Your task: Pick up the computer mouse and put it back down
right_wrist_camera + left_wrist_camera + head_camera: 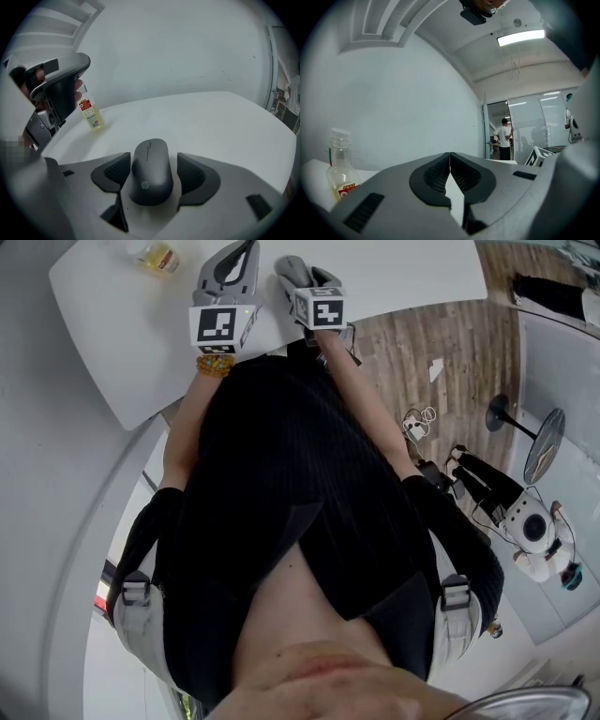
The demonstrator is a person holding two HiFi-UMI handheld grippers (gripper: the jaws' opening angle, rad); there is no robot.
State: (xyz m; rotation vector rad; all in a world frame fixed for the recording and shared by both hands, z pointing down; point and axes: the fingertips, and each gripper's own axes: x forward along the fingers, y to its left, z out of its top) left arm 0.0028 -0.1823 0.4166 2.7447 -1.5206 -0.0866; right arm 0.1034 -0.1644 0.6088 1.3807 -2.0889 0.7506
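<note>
My right gripper [153, 157] has its jaws apart around the dark grey, smooth plastic computer mouse [151, 172], which lies flat on the white round-cornered table [211, 122]. The mouse points toward twelve o'clock between my pads. The left pad sits right against its side, while a thin strip of table shows between it and the right pad, so I am not clamping it.

My left gripper [450, 157] is closed on nothing, its ribbed dark pads meeting at the tips. In the right gripper view it hangs tilted above the table at about ten o'clock from the mouse.

A small clear glass bottle with yellowish liquid and a red label [91, 112] stands upright on the table, also around ten o'clock from the mouse and well apart from it.

From my head camera both grippers sit side by side over the table's near edge at twelve o'clock.
</note>
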